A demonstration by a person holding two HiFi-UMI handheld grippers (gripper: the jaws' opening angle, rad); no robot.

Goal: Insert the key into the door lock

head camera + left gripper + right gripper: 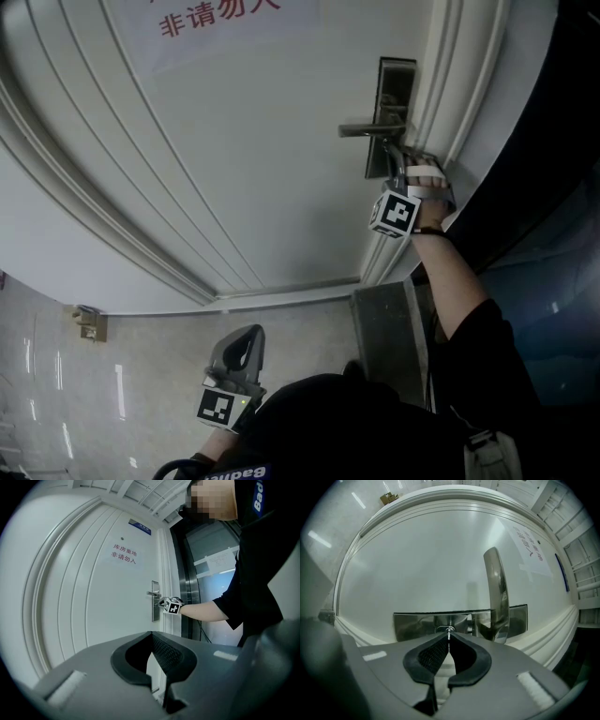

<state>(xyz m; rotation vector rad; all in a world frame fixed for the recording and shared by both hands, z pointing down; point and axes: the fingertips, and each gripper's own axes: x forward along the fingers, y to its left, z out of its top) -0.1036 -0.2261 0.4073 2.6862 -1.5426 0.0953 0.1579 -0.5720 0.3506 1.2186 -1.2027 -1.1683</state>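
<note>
A white door (262,141) carries a steel lock plate (395,80) with a lever handle (370,129). My right gripper (405,157) is held level against the plate just below the handle. In the right gripper view the jaws are shut on a thin metal key (449,633). The key's tip sits at the keyhole (443,630) in the plate (412,625); how deep it goes I cannot tell. The handle (497,592) stands just to the right. My left gripper (246,349) hangs low and far from the lock, shut on nothing (151,634).
A paper notice with red print (220,19) is stuck on the door. A dark door frame and glass panel (544,187) run along the lock side. A small brown fitting (89,323) sits on the tiled floor (141,375). A person's forearm (455,281) reaches toward the lock.
</note>
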